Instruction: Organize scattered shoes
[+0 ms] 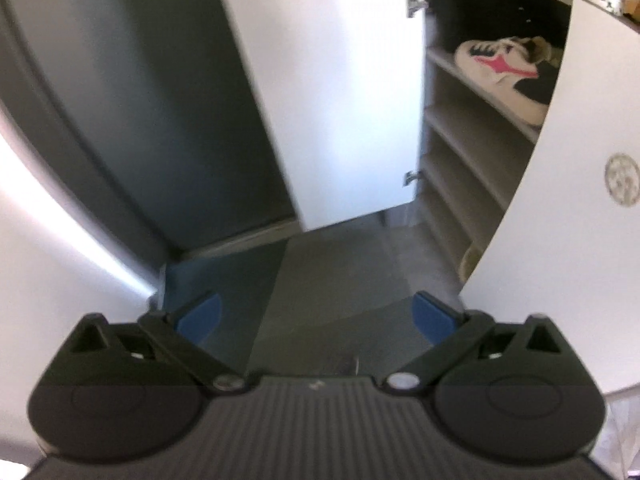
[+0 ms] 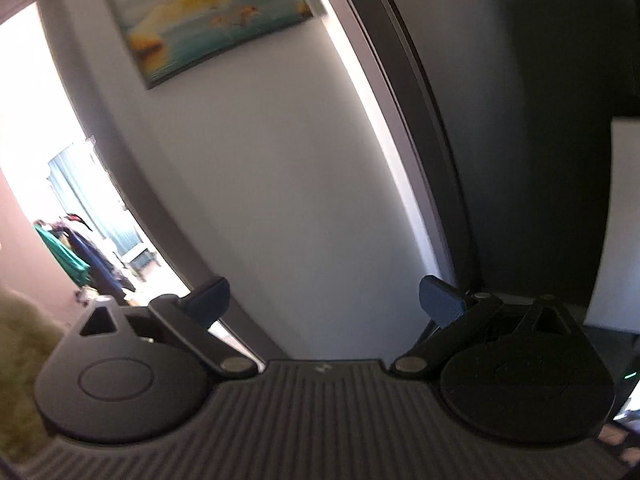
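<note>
Shoes are what I'm sorting, and the only clear one, a white sneaker (image 1: 502, 70) with a pink mark, sits on an upper shelf of the open cabinet (image 1: 460, 152), up and to the right of my left gripper (image 1: 318, 314). Its jaws are spread wide and empty over bare floor (image 1: 340, 264). My right gripper (image 2: 324, 300), equally wide and empty, faces a wall (image 2: 260, 180) with a painting (image 2: 212, 16). I judge I'm between shoes; next I must find a loose one.
</note>
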`<state>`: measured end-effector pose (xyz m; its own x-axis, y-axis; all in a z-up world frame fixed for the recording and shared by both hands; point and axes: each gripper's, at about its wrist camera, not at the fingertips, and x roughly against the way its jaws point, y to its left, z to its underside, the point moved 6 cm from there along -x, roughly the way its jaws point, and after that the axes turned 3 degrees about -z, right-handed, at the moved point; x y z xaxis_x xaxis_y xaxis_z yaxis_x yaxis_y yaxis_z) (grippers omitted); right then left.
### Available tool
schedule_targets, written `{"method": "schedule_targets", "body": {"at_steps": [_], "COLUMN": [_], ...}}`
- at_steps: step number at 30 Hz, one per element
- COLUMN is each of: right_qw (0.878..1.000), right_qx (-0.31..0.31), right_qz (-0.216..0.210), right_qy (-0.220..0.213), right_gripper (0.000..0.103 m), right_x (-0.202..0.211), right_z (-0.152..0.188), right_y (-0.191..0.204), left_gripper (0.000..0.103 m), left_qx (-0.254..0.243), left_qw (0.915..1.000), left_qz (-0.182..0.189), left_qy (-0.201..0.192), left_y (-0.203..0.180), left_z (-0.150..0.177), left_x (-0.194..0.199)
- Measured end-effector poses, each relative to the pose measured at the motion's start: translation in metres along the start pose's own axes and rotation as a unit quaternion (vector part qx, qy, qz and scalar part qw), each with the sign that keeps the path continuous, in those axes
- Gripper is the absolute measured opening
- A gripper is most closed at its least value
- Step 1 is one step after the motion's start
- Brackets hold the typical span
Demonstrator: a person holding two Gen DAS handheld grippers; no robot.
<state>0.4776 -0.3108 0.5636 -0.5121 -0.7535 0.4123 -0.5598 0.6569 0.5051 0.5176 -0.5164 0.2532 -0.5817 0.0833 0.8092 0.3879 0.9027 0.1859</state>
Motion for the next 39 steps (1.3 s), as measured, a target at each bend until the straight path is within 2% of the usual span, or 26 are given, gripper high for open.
{"method": "schedule_targets", "body": {"at_steps": [2,3,5,6,9,13,16,19,22,25,28,32,34,35,36,37,38,39], "right_qw": [0.998,0.999,0.997,0.994,0.983,0.962,0.941,0.918,0.897,0.881,0.868,0.842,0.826,0.813,0.794,0.786,0.765,0.743], "right_qx": [-0.053,-0.051,-0.051,-0.062,-0.081,-0.057,-0.052,-0.071,-0.102,-0.125,-0.117,-0.133,-0.162,-0.183,-0.211,-0.22,-0.238,-0.253], "right_qz": [-0.014,0.006,0.051,0.094,0.164,0.264,0.329,0.384,0.424,0.449,0.473,0.509,0.529,0.541,0.555,0.563,0.582,0.601], "right_qy": [0.004,0.0,-0.009,-0.014,-0.019,-0.05,-0.064,-0.071,-0.069,-0.085,-0.101,-0.115,-0.112,-0.115,-0.126,-0.13,-0.14,-0.15], "right_gripper": [0.103,0.103,0.103,0.103,0.103,0.103,0.103,0.103,0.103,0.103,0.103,0.103,0.103,0.103,0.103,0.103,0.103,0.103], "right_x": [-0.029,-0.042,-0.046,-0.046,-0.038,-0.022,-0.006,0.007,0.024,0.039,0.068,0.09,0.095,0.096,0.094,0.092,0.088,0.084], "right_z": [-0.022,-0.037,-0.054,-0.074,-0.119,-0.163,-0.179,-0.179,-0.168,-0.17,-0.161,-0.131,-0.12,-0.114,-0.106,-0.104,-0.1,-0.095], "right_y": [-0.061,-0.096,-0.139,-0.177,-0.253,-0.31,-0.337,-0.367,-0.4,-0.429,-0.452,-0.48,-0.484,-0.485,-0.486,-0.485,-0.482,-0.48], "left_gripper": [0.103,0.103,0.103,0.103,0.103,0.103,0.103,0.103,0.103,0.103,0.102,0.103,0.103,0.103,0.103,0.103,0.103,0.103], "left_qx": [-0.015,-0.023,-0.046,-0.066,-0.097,-0.146,-0.155,-0.15,-0.16,-0.195,-0.28,-0.329,-0.352,-0.364,-0.381,-0.394,-0.421,-0.442], "left_qw": [0.9994,0.9983,0.9951,0.9924,0.9842,0.9744,0.972,0.9729,0.9698,0.9585,0.9323,0.9049,0.893,0.8836,0.8684,0.8557,0.8306,0.8105], "left_qz": [0.03,0.053,0.081,0.091,0.122,0.132,0.145,0.155,0.166,0.189,0.212,0.253,0.266,0.28,0.303,0.32,0.344,0.359], "left_qy": [-0.002,-0.012,-0.034,-0.05,-0.084,-0.109,-0.1,-0.084,-0.08,-0.088,-0.088,-0.096,-0.091,-0.09,-0.095,-0.101,-0.12,-0.137], "left_y": [-0.01,-0.012,-0.011,-0.009,0.001,0.004,0.01,0.019,0.023,0.025,0.015,0.01,0.01,0.009,0.008,0.007,0.005,0.005], "left_z": [-0.03,-0.053,-0.088,-0.113,-0.166,-0.207,-0.225,-0.237,-0.255,-0.268,-0.276,-0.284,-0.282,-0.283,-0.286,-0.289,-0.293,-0.295], "left_x": [-0.032,-0.049,-0.068,-0.078,-0.099,-0.123,-0.14,-0.153,-0.166,-0.172,-0.174,-0.176,-0.181,-0.182,-0.182,-0.18,-0.177,-0.176]}}
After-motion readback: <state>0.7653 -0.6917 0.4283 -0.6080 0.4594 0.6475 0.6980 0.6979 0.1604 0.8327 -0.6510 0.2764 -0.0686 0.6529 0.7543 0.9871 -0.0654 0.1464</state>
